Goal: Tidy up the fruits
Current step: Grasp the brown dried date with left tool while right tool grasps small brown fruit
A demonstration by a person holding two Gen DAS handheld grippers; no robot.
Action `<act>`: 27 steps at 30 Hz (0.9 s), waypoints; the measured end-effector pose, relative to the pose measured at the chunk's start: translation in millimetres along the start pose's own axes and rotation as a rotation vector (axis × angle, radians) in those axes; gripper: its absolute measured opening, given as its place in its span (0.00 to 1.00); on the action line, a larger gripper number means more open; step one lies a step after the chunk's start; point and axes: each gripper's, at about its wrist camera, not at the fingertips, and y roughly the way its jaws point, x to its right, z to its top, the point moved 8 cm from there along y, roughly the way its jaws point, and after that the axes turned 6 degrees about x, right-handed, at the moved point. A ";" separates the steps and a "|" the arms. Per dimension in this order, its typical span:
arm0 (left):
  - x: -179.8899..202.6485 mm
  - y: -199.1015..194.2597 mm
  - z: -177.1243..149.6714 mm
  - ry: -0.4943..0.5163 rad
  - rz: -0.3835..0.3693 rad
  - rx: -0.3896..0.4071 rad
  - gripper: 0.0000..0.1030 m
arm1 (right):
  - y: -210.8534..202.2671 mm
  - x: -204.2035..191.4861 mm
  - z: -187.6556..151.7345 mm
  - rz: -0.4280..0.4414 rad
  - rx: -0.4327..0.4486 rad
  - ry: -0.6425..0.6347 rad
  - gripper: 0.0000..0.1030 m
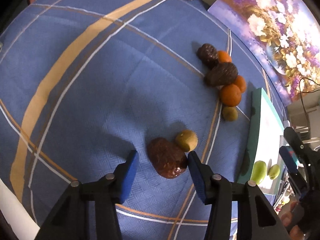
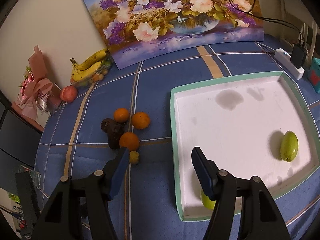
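Observation:
My left gripper is open, its blue pads on either side of a dark brown avocado lying on the blue cloth, with a kiwi touching it behind. Further right lie two more avocados, several oranges and another kiwi. My right gripper is open and empty over the near left edge of the white tray. The tray holds two green fruits: one at the right, one partly hidden under my right finger. The fruit pile lies left of the tray.
A flower painting leans on the back wall. Bananas on a clear box, a peach and a pink bouquet sit at the back left. A power strip with charger lies at the back right.

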 end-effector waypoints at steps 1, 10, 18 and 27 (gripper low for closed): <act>-0.4 0.4 -0.4 0.002 0.003 -0.002 0.46 | -0.6 -0.4 0.0 0.001 0.000 0.000 0.64; -2.2 -9.2 4.6 -0.028 -0.035 0.033 0.38 | 1.0 -0.6 -5.2 -0.002 -0.022 0.001 0.64; -34.7 -32.8 35.3 -0.123 0.009 0.153 0.38 | 18.2 -20.8 -22.2 0.004 -0.101 -0.045 0.63; -61.8 -47.6 51.6 -0.179 0.044 0.219 0.38 | 42.1 -89.8 -59.9 0.093 -0.208 -0.208 0.43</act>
